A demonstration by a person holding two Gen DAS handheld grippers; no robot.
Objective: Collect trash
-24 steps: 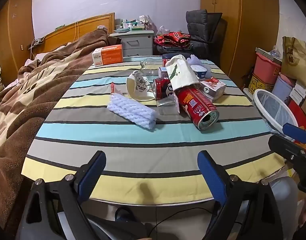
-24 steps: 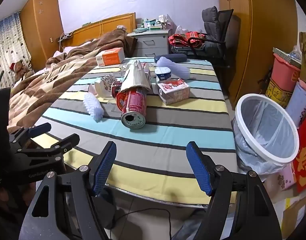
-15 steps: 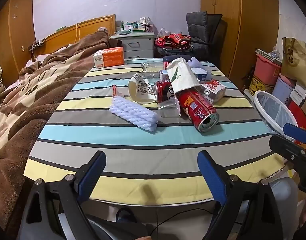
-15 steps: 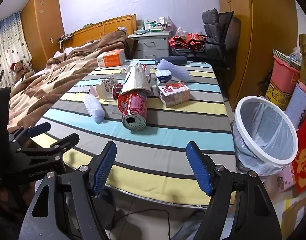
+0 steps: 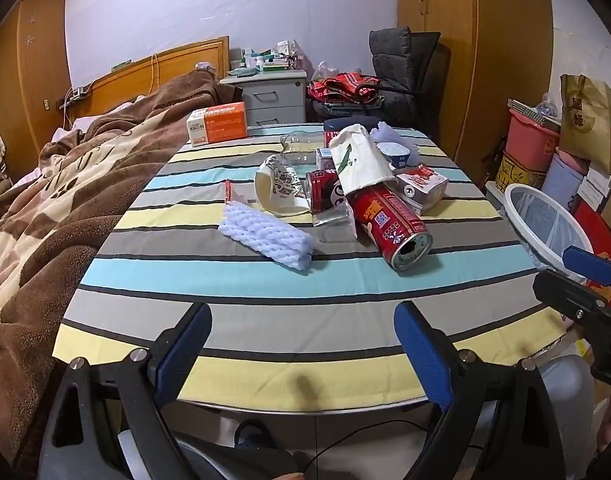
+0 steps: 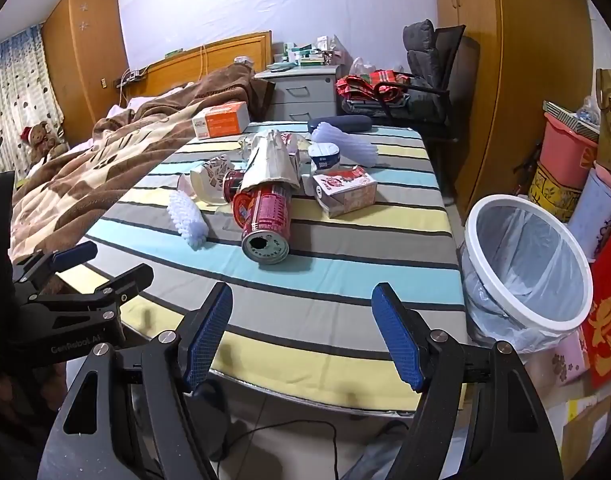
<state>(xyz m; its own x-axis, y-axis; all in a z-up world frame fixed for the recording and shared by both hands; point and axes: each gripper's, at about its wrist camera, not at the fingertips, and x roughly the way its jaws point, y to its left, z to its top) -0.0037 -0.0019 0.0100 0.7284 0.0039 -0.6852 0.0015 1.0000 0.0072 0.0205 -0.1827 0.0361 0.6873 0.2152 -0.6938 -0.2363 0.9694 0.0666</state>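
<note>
A striped surface (image 5: 265, 304) is seen from its near edge, with a heap of trash at its middle. Both tools are held low at that edge, spread wide, with nothing gripped: the left tool (image 5: 301, 344) and the right tool (image 6: 301, 332). Compared with the moment before, the heap is seen slightly nearer and higher in both views, so a slow approach is judged to be under way; nothing has been picked up yet.

In the heap, a red can (image 5: 393, 220) lies on its side, its open end toward the cameras, with a paper bag (image 5: 359, 160) draped over its far end. Just beside it are a white foam sleeve (image 5: 265, 236), a crumpled paper cup (image 5: 279, 190) and a small carton (image 5: 421, 188).

A white bin (image 6: 525, 264) lined with clear plastic is shown fully only in the right view, standing just beside the surface's right edge and looking empty. In the left view only part of its rim is seen, though the foam sleeve is shown more fully there.
</note>
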